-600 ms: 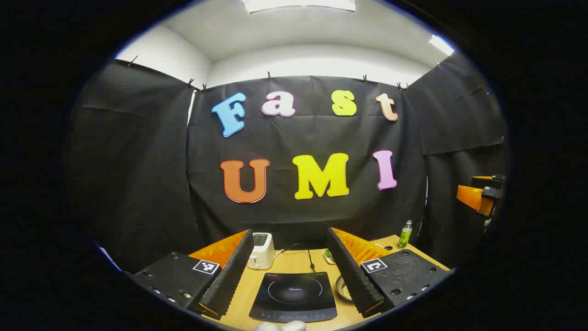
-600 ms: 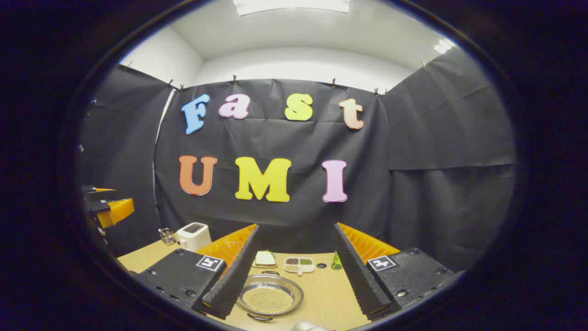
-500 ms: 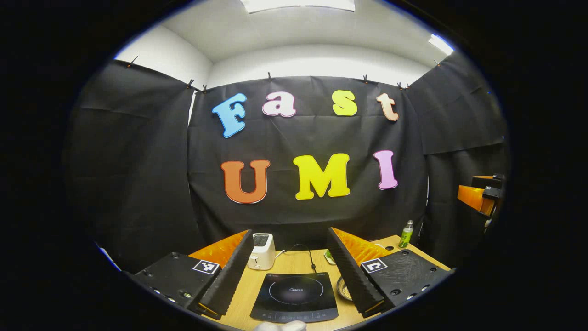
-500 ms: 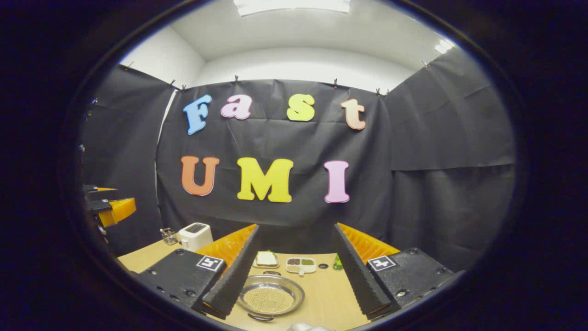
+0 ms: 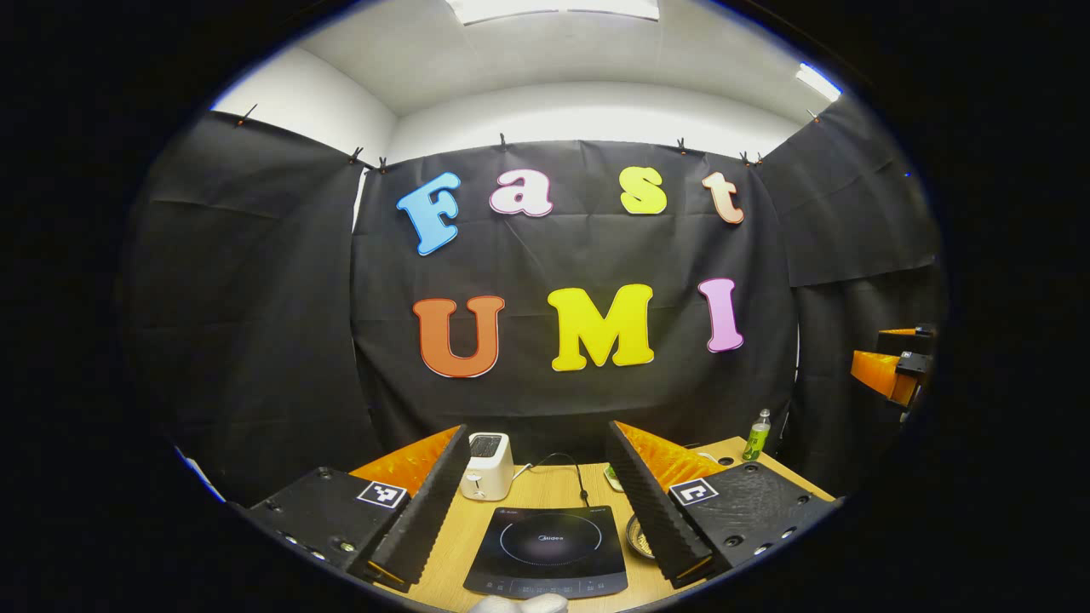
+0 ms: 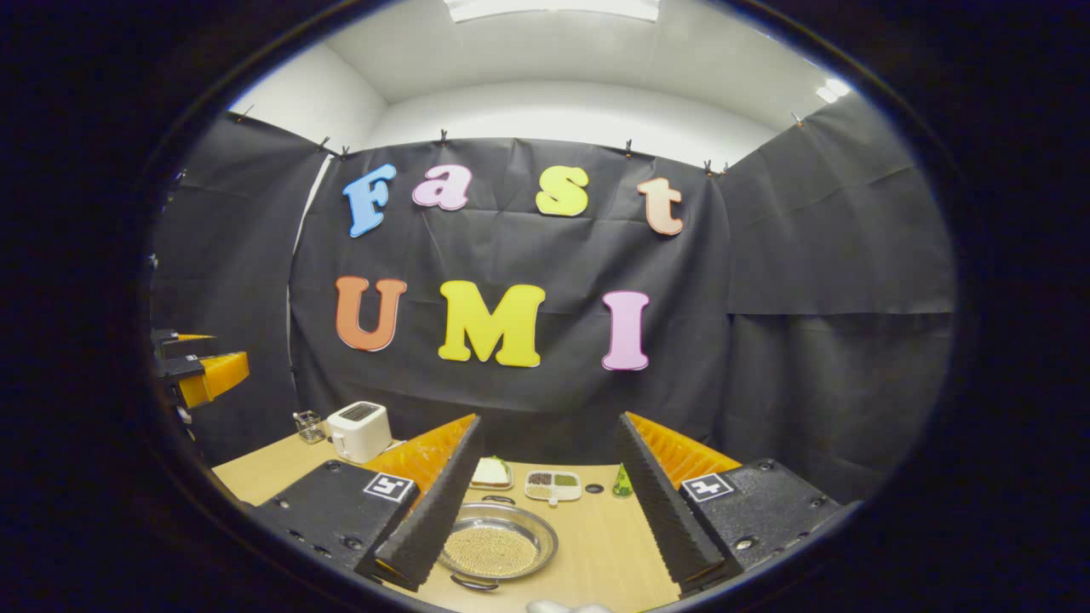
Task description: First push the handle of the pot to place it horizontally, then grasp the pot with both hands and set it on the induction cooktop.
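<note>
Both grippers gape wide, holding nothing. Low in the right gripper view, the pot (image 6: 500,550), a shallow steel pan of small yellowish grains, sits on the table (image 6: 596,545) between the right gripper (image 6: 545,502) fingers, handles toward top and bottom of frame. Cooktop (image 5: 547,550) lies bottom centre between the left gripper (image 5: 536,498) fingers.

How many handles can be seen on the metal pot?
2. In the right gripper view the pot has one loop handle at its near rim and one at its far rim. Both look to lie flat; more may be hidden.
</note>
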